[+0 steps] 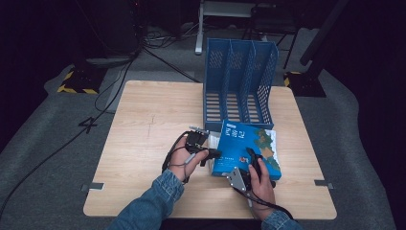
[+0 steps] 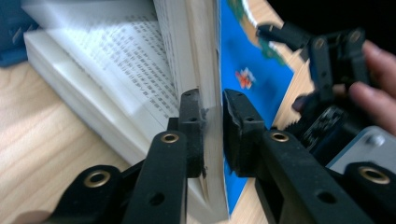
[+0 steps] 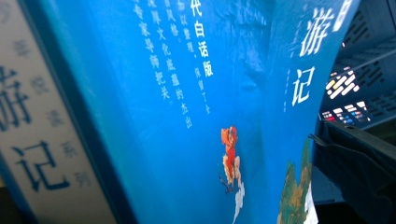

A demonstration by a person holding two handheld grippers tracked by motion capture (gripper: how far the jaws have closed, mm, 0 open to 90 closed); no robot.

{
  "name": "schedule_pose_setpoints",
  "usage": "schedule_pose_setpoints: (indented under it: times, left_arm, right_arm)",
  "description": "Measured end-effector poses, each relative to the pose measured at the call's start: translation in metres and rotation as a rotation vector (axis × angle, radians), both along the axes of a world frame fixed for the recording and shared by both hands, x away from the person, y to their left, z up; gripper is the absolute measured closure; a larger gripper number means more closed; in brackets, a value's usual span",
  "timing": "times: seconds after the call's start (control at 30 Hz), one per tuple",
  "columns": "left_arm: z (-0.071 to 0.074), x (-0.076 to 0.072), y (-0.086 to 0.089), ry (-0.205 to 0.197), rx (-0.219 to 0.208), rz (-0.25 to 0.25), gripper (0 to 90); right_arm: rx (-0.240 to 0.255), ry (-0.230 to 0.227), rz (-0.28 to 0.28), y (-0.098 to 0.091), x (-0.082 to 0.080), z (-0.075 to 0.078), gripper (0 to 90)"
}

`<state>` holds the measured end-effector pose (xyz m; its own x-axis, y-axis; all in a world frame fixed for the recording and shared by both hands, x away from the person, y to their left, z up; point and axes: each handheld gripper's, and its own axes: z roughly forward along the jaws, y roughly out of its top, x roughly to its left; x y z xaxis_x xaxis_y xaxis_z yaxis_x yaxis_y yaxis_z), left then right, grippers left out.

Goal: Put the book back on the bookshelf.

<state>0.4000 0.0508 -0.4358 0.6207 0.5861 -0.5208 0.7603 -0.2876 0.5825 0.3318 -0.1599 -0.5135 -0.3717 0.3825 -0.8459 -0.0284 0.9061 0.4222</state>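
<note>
A thick book with a blue illustrated cover lies on the wooden table in front of a blue file rack. My left gripper comes at its left edge. In the left gripper view, that gripper is shut on the raised blue cover together with a thin sheaf of pages, and printed pages fan open to the left. My right gripper rests at the book's near edge, over the cover. In the right gripper view the cover is very close and one black jaw shows at the right.
The blue file rack with three slots stands upright at the table's far edge, just behind the book. Cables and dark equipment lie on the grey floor beyond. The table's left half is bare wood.
</note>
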Motion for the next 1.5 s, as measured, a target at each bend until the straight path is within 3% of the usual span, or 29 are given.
schedule_pose_setpoints:
  times: [0.13,0.2,0.23,0.33,0.37,0.4,0.47,0.63,0.77,0.87,0.97,1.13,1.27,1.37,1.4,1.43,1.5]
  left_arm:
    - [-0.008,0.001,0.0,0.07,-0.007,-0.015,74.2]
    - [-0.01,0.001,0.002,0.084,-0.032,-0.009,75.9]
    - [-0.01,0.001,0.003,0.089,-0.044,-0.006,79.9]
    - [-0.01,0.004,0.005,0.109,-0.075,-0.011,81.7]
    - [-0.012,0.005,0.007,0.125,-0.123,-0.003,81.9]
    - [-0.012,0.005,0.007,0.125,-0.123,-0.003,81.9]
    - [-0.011,0.004,0.008,0.123,-0.158,0.005,82.0]
    - [-0.005,0.003,0.005,0.093,-0.139,0.005,81.5]
    - [-0.005,0.004,0.006,0.098,-0.146,0.011,80.9]
    - [-0.004,0.002,0.005,0.075,-0.129,0.015,78.5]
    - [-0.004,0.0,0.004,0.051,-0.108,0.016,76.7]
    - [-0.006,-0.003,0.003,0.045,-0.121,0.031,75.4]
    - [-0.008,-0.004,0.005,0.028,-0.102,0.026,64.4]
    - [-0.011,-0.005,0.01,0.015,-0.03,0.033,60.9]
    - [-0.012,-0.005,0.015,0.013,-0.025,0.034,60.3]
    - [-0.012,-0.005,0.018,0.031,-0.05,0.033,61.1]
    - [-0.012,-0.006,0.024,0.022,-0.031,0.034,56.0]
  right_arm:
    - [-0.037,0.017,0.036,0.001,0.001,0.002,6.4]
    - [-0.071,0.014,0.078,0.003,-0.003,0.0,17.9]
    - [-0.091,0.021,0.108,0.005,-0.005,-0.002,29.0]
    - [-0.094,0.009,0.116,0.007,-0.005,-0.005,27.7]
    - [-0.084,0.008,0.116,0.007,-0.004,-0.004,26.1]
    - [-0.084,0.008,0.116,0.007,-0.004,-0.004,26.1]
    - [-0.04,0.001,0.106,0.005,-0.001,-0.005,22.2]
    - [-0.03,0.013,0.1,0.007,0.005,-0.002,16.7]
    - [-0.033,0.012,0.1,0.008,0.007,-0.003,16.8]
    - [-0.026,0.007,0.097,0.008,0.007,-0.004,17.5]
    - [-0.048,-0.003,0.09,0.01,0.006,-0.004,19.1]
    - [-0.114,-0.016,0.064,0.016,0.004,-0.004,21.5]
    - [-0.132,-0.018,0.067,0.017,0.004,-0.005,25.4]
    - [-0.139,-0.002,0.078,0.017,0.003,-0.005,29.9]
    - [-0.136,0.005,0.081,0.017,0.004,-0.004,32.2]
    - [-0.119,0.041,0.089,0.016,0.004,-0.004,44.1]
    - [-0.129,0.087,0.101,0.016,0.005,-0.003,50.7]
